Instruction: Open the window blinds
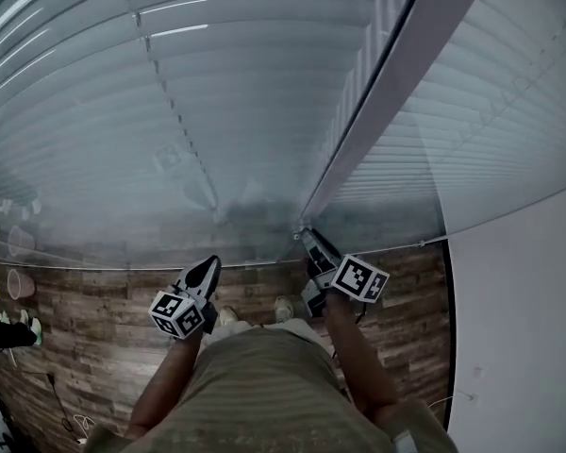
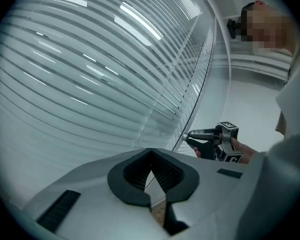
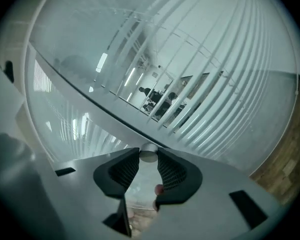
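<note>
The blinds [image 1: 226, 102] hang with level slats behind glass on both sides of the upright frame [image 1: 389, 72]. At that frame's foot sits a small control knob [image 3: 149, 152]. The right claw [image 3: 149, 158] is partly closed, its tips pinching the knob. The frame's long axis runs straight up from the knob, so any slide likely goes up along it. The left claw [image 2: 151, 174], jaws together and empty, hangs well left of the frame.

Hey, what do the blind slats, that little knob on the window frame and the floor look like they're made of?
Blind slats: pale, smooth and thin, likely painted aluminium or plastic; they carry long lamp glints.
Knob: silvery with a dull sheen, probably metal.
Floor: wood-look planks with brown grain and seams; real wood or laminate can't be told.
</note>
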A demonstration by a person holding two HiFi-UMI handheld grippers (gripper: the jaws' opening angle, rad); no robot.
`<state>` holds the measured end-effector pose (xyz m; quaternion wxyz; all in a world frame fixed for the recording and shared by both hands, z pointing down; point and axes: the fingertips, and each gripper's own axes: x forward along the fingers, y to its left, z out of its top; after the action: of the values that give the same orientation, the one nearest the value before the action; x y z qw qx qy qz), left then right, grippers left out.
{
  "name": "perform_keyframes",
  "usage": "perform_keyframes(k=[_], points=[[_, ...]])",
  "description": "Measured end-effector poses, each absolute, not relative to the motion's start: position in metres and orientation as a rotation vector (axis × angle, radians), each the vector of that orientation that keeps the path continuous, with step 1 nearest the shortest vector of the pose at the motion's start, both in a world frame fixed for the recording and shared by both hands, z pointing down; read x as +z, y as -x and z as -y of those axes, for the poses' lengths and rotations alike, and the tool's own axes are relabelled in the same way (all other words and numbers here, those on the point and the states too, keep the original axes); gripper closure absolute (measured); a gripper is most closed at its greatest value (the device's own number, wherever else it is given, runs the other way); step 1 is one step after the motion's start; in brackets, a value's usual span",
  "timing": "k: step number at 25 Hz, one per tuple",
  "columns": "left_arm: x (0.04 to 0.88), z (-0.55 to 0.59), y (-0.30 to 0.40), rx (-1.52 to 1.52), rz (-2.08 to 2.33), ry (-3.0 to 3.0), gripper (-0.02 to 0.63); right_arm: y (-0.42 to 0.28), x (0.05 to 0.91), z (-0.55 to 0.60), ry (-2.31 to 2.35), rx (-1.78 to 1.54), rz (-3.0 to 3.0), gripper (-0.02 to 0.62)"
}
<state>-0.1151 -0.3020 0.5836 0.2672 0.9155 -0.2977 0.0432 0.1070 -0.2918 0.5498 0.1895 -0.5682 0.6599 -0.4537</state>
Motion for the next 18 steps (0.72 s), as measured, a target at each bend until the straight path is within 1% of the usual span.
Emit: perform_keyframes(k=[3,8,12,14,16,17,18], points=[[0.587,0.305,0.128,0.12,0.772,-2.474,0.592,-0.096,0.551,0.291,1.89,-1.194,-2.017,0.476],[0.6,0.31,0.127,0.132,0.71,-2.482,0.592,-0.096,0.556,0.294,2.349,-0.883,-2.248,0.477],[0.6,0.312,0.125,0.157,0.664,-2.49,0.592,-0.094,0.549,0.298,2.615,-0.623,-2.296,0.476],[0.598,0.312,0.128,0.167,0.655,-2.489,0.592,-0.091,0.543,0.298,2.655,-0.552,-2.308,0.476],[0.6,0.313,0.13,0.17,0.651,-2.488,0.591,-0.093,0.544,0.298,2.589,-0.6,-2.281,0.476],[0.601,0.313,0.132,0.17,0.648,-2.49,0.592,-0.094,0.547,0.298,2.486,-0.703,-2.234,0.476],[0.601,0.313,0.133,0.169,0.645,-2.493,0.592,-0.095,0.55,0.297,2.306,-0.874,-2.141,0.476]])
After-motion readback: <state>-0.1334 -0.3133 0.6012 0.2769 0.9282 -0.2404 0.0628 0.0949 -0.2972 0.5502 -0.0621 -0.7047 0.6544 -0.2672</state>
